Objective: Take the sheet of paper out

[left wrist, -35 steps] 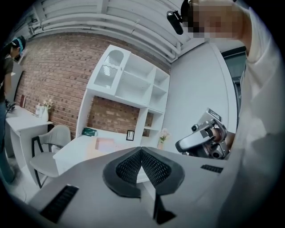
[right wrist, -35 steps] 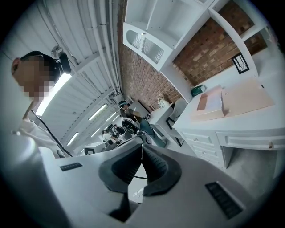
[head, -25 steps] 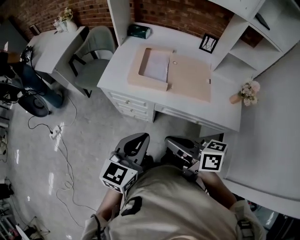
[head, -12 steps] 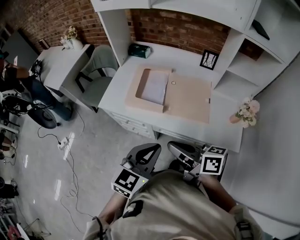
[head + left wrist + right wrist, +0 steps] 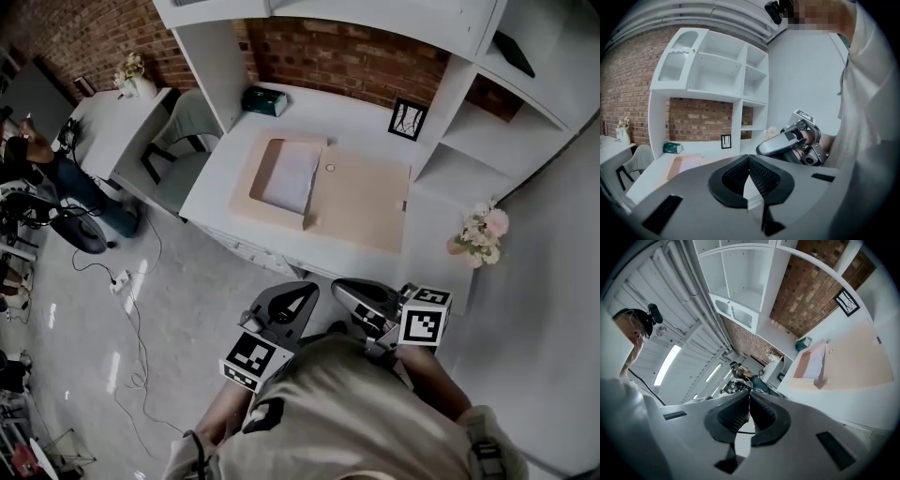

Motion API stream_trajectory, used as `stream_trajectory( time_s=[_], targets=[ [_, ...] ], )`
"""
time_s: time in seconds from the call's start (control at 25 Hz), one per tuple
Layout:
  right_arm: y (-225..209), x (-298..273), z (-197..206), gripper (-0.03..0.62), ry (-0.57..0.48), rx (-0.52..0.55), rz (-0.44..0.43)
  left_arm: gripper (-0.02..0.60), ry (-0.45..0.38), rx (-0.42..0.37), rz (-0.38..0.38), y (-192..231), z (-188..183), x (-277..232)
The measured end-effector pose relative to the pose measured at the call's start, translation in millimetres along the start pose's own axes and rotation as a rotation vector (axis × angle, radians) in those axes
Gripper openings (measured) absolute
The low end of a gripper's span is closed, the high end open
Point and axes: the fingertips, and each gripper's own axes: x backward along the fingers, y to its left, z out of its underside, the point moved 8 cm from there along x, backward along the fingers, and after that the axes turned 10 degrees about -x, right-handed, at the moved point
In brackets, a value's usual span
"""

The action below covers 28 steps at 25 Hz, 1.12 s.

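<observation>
Both jaws closed, empty: left gripper (image 5: 748, 158), right gripper (image 5: 749, 393), low in head view. Sheet of paper (image 5: 287, 176) lies flat in tan box (image 5: 274, 214) on table (image 5: 370, 117), upper centre. Likely risk: no free edge, pinch crumples it or drags box

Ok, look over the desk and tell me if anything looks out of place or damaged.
Nothing stands out. The flat box lies open on the desk, its lid folded out flat, and the sheet of paper lies flat inside it. The picture frame stands upright at the back.
</observation>
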Motion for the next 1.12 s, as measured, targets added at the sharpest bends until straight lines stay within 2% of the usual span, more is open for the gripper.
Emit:
stream_trajectory(
  time_s=[0.44, 0.6, 0.8, 1.12],
  targets=[
    [-37, 3, -6, 0.028, 0.036, -0.247, -0.063, 0.018, 0.052, 0.090, -0.086, 4, 2, -8],
    [-43, -1, -11, 0.028, 0.031, -0.259, -0.045, 0.018, 0.059, 0.104, -0.095, 15, 5, -10],
    [-51, -15, -19, 0.028, 0.013, -0.260, -0.008, 0.018, 0.034, 0.096, -0.060, 37, 7, -19],
    [-57, -52, -39, 0.028, 0.007, -0.252, 0.051, 0.018, 0.024, 0.105, -0.075, 105, 21, -16]
  ],
)
